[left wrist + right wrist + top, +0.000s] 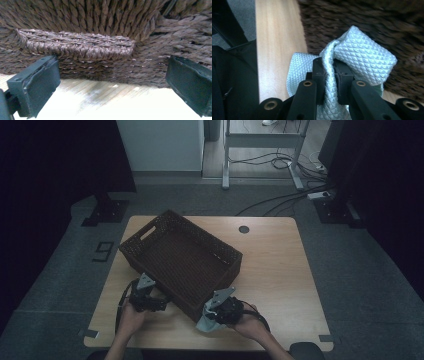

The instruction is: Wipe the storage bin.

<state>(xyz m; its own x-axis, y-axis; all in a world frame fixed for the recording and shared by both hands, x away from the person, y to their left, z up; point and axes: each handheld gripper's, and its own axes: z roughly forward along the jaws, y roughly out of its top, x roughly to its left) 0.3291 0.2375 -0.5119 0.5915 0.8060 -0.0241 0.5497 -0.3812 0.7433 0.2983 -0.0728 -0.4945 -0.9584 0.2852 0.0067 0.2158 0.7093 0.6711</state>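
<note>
A pale green cloth [359, 56] with a quilted diamond weave is pinched tight in the right gripper [329, 72], its jaws closed on a bunched fold. The cloth is held at the near corner of the brown woven basket [150, 245], just above the wooden table [280, 270]. In the high view, the cloth [205, 324] is seen hanging below that gripper [220, 307]. Over at the basket's near-left side, the left gripper [155, 302] is held with jaws spread wide, nothing between them, the basket's wall [100, 30] close ahead.
</note>
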